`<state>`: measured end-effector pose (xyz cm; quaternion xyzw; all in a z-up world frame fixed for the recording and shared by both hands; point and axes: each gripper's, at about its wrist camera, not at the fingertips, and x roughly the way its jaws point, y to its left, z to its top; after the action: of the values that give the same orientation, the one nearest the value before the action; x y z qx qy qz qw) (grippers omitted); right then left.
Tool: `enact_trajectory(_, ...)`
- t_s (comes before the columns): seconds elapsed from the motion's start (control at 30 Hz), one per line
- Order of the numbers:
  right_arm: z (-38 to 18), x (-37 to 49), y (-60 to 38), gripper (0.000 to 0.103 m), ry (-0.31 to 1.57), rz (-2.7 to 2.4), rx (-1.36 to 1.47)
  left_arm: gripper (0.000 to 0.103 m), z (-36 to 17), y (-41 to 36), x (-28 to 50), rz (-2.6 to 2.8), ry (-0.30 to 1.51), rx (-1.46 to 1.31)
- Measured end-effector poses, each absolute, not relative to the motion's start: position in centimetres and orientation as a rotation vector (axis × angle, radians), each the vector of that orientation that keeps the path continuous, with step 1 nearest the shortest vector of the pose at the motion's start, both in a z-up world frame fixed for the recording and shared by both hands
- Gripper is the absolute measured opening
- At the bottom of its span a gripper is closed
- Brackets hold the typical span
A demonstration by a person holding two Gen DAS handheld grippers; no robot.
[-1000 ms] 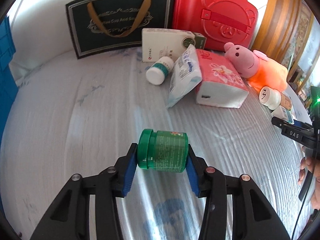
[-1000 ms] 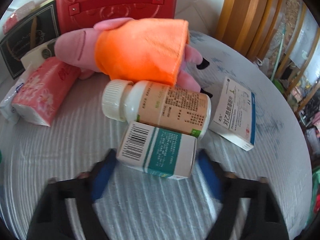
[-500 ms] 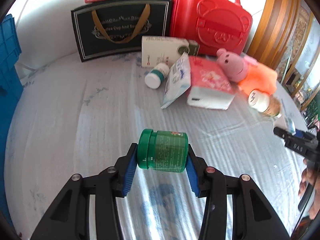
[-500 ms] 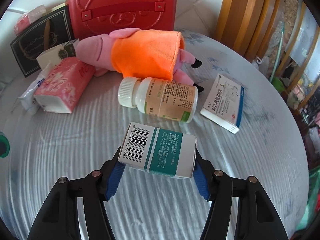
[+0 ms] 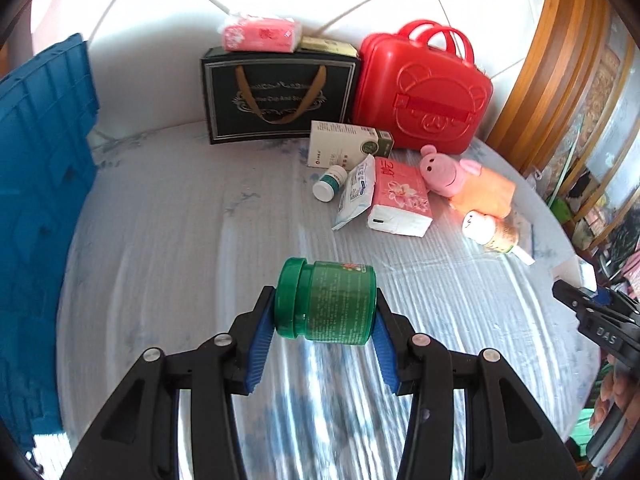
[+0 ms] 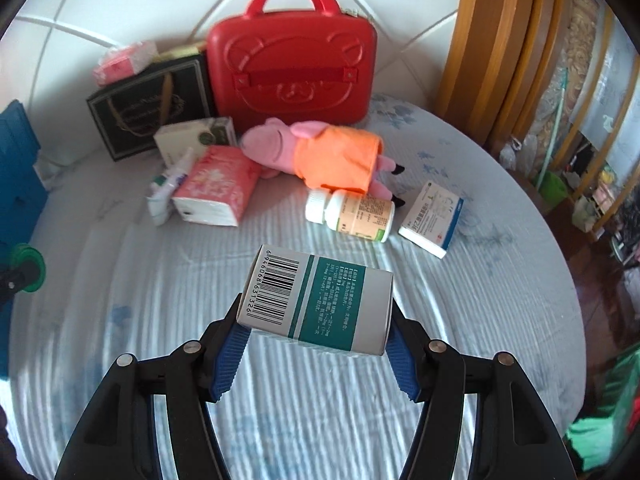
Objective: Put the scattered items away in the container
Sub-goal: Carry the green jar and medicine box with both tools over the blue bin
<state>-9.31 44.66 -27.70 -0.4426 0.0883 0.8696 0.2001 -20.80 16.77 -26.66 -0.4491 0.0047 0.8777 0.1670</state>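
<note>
Green and lying on its side, one jar (image 5: 326, 306) is squeezed between the two blue fingers (image 5: 262, 342) of my left gripper (image 5: 325, 320), up above the striped bed sheet (image 5: 168, 216). My right gripper (image 6: 316, 334) is clenched on one medicine box (image 6: 316, 306) with a barcode and a teal band, also lifted off the bed.

On the bed I count two pill bottles: a small white one with a green label (image 5: 330, 183) and a bigger one with a tan label (image 6: 352, 215). There are two pink tissue packs: one (image 5: 400, 198) lies flat on the bed, touching one white wipes pouch (image 5: 354, 192), and one (image 5: 260, 34) sits on top of the black gift bag (image 5: 278, 96). One pink pig plush toy (image 6: 320, 152) in an orange dress lies in front of one red case (image 6: 292, 70). Two more boxes lie there: a white and green one (image 5: 346, 144) by the bag, and a flat white and blue one (image 6: 434, 218) just beside the bigger bottle.

One blue crate (image 5: 40, 200) stands at the left edge of the bed, well apart from the pile.
</note>
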Motion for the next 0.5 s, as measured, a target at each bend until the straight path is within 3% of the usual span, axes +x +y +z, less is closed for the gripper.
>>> enact_trajectory(0.5,-14.8,-2.1,36.6,0.062,0.247,2.523,-1.12,0.045,-15.6,12.2,-13.8,2.532,0.044,-1.164)
